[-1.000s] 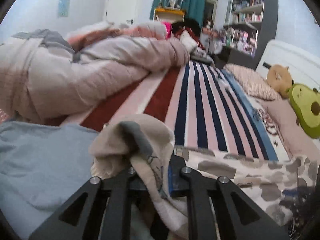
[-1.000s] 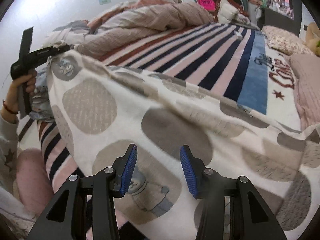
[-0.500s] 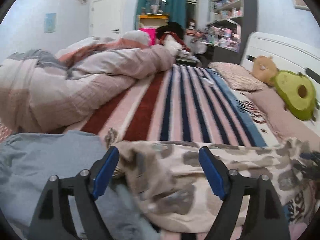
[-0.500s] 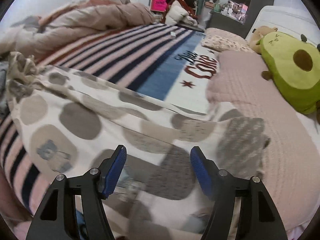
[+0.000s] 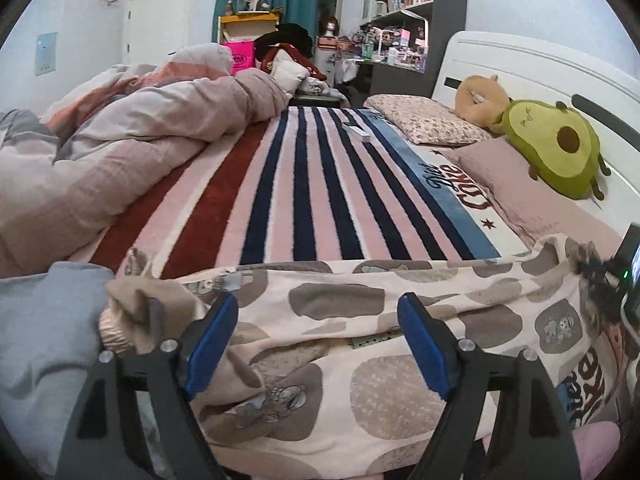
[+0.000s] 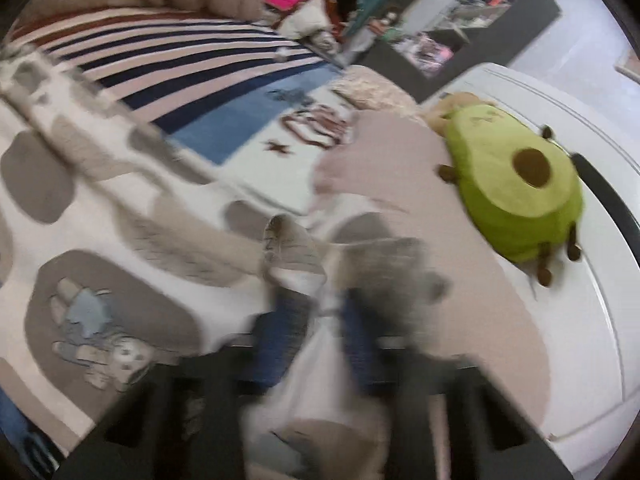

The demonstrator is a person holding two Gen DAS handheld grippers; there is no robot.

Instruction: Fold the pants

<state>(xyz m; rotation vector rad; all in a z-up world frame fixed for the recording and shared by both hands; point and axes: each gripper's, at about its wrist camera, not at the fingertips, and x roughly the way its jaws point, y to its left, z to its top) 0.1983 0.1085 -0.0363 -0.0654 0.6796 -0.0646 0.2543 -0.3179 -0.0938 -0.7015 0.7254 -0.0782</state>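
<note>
1 pair of spotted pants (image 5: pixel 360 320) lies spread across the striped blanket (image 5: pixel 312 196).
Right gripper (image 6: pixel 316 320), blurred, is clamped on a pants edge; left gripper (image 5: pixel 316 344) stands spread above the fabric, gripping nothing.

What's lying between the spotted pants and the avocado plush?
In the left wrist view, only a pink pillow separates the pants from the avocado plush.

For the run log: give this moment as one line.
phase: fold pants | left hand-held gripper: open over spotted pants | right hand-held gripper: shut on pants edge, blurred | surface: striped blanket
</note>
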